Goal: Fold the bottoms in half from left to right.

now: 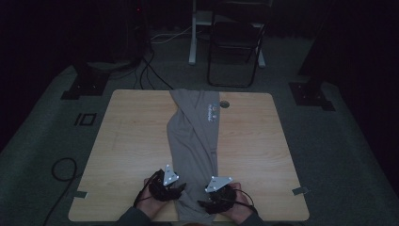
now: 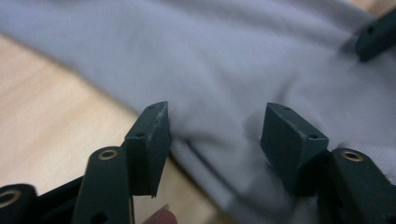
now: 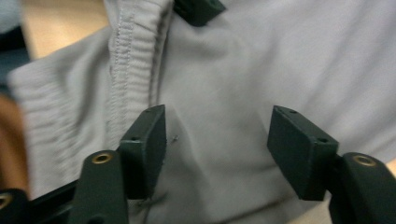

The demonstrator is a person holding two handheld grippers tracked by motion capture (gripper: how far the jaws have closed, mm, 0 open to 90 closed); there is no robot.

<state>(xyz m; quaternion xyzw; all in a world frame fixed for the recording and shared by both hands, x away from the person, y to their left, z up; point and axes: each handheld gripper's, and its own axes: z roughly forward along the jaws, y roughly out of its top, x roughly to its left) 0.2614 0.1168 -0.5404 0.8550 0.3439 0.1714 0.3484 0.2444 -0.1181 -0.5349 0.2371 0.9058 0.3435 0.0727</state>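
**Ana:** High view first: the grey garment (image 1: pixel 195 136) lies in a long folded strip down the middle of the wooden table (image 1: pixel 131 141), its long axis running straight away from the person, from the near edge to the far edge.

**Ben:** And both tools sit at the near end. The left gripper (image 1: pixel 175 187) is at the strip's left border, the right gripper (image 1: pixel 207 203) at its right border, each about equally close to the cloth.

**Ana:** So neither hand has the advantage. Left gripper view now: jaws spread wide, cloth lying under and just ahead of them, a folded edge running between the pads, bare wood off to one side.

**Ben:** Nothing pinched there as far as I can see. Right gripper view tells the same story: jaws apart, fabric beneath the gap, and a ribbed, stitched waistband (image 3: pixel 126 56) just ahead of one pad.

**Ana:** That band says trousers or shorts to me, waist end nearest the person. Soft, thin, creased, a small pale print (image 1: pixel 211 113) up near the far end.

**Ben:** My read is that the next move hinges on that long axis. With both grippers at the near end, any fold or pull runs along the strip, away from the person.

**Ana:** And the cloth would need pinching again first, since it lies loose on the table.
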